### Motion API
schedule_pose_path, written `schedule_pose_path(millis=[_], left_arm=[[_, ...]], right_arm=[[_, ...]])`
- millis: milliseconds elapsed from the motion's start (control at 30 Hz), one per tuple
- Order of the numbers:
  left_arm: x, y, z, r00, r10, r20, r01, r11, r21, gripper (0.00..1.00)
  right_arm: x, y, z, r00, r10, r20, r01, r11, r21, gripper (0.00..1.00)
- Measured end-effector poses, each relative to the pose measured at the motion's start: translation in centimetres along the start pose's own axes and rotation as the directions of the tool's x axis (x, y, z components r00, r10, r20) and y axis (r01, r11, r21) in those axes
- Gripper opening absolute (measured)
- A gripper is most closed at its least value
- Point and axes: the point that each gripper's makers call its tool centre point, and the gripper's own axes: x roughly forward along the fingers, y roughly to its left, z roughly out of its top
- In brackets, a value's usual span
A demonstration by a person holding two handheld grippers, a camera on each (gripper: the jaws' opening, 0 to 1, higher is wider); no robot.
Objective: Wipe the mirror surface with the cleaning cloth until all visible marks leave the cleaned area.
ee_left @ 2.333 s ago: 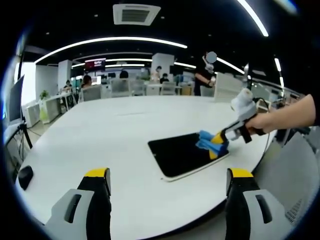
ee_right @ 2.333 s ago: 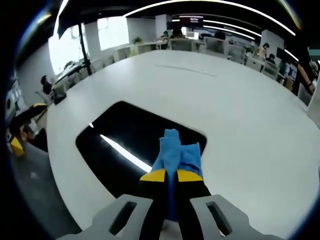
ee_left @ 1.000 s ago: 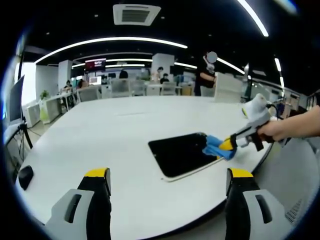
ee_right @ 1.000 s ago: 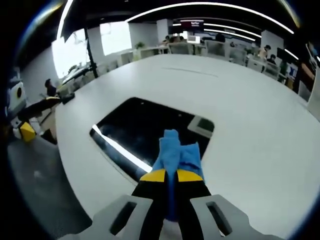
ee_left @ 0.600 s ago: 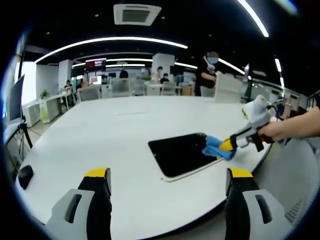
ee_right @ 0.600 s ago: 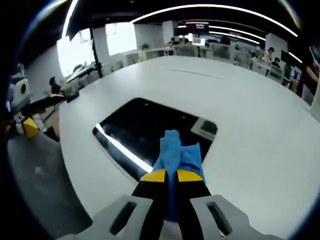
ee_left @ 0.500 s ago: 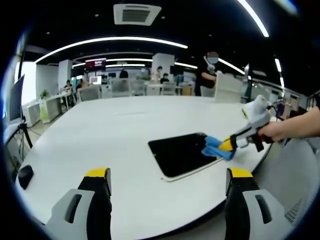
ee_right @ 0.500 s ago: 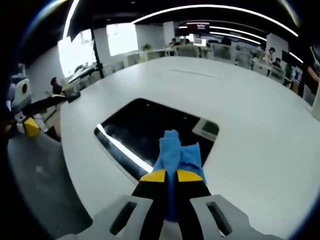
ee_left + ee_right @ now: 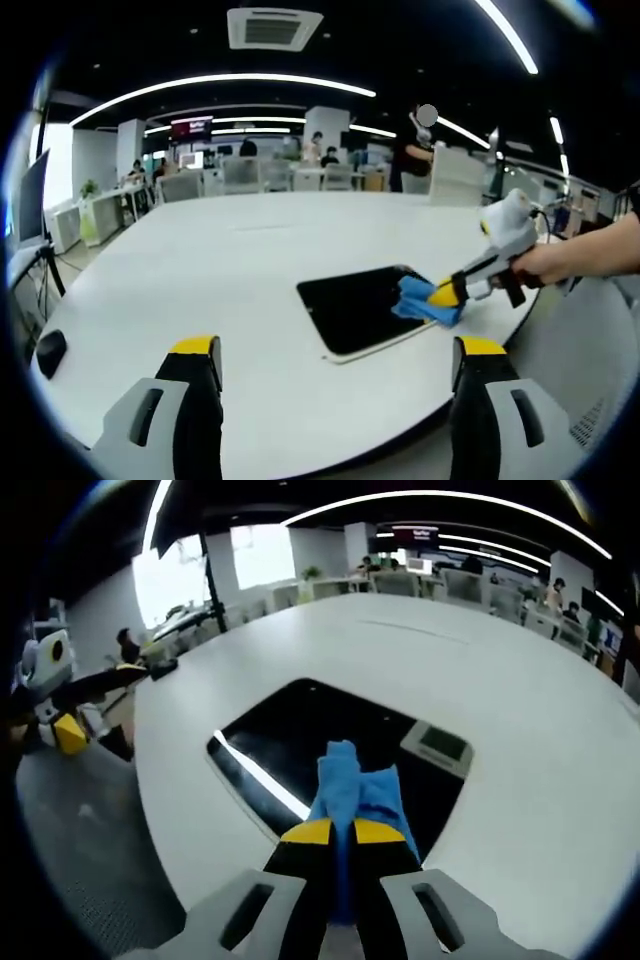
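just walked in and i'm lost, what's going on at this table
A person is wiping a dark mirror lying flat on a white table. The right claw is shut on a blue cleaning cloth, pressing it at the mirror's near edge. The left claw is open, off the mirror, holding nothing.

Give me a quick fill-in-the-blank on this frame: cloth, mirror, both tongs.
1. The right tongs are shut on a ____ cleaning cloth.
2. The cloth rests on the mirror near the edge closest to the ____ tongs.
3. The left tongs hang with jaws ____, holding nothing.
4. The mirror lies flat on a ____ table.

Missing words: blue; right; open; white
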Motion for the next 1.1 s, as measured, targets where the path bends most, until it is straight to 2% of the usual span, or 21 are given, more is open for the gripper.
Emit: schedule_pose_path(millis=[333, 733, 1100], left_arm=[[0.0, 0.0, -0.1, 1.000, 0.000, -0.002, 0.000, 1.000, -0.001, 0.95], [0.1, 0.0, 0.0, 1.000, -0.001, 0.000, 0.001, 1.000, -0.002, 0.95], [0.1, 0.0, 0.0, 1.000, 0.001, -0.002, -0.001, 1.000, -0.003, 0.95]], right_arm=[[1.3, 2.0, 1.0, 0.999, 0.043, 0.005, -0.042, 0.999, -0.018, 0.01], [1.8, 2.4, 1.3, 0.998, 0.057, 0.011, -0.057, 0.998, -0.018, 0.01], [3.0, 4.8, 2.2, 0.995, 0.103, 0.011, -0.102, 0.994, -0.042, 0.01]])
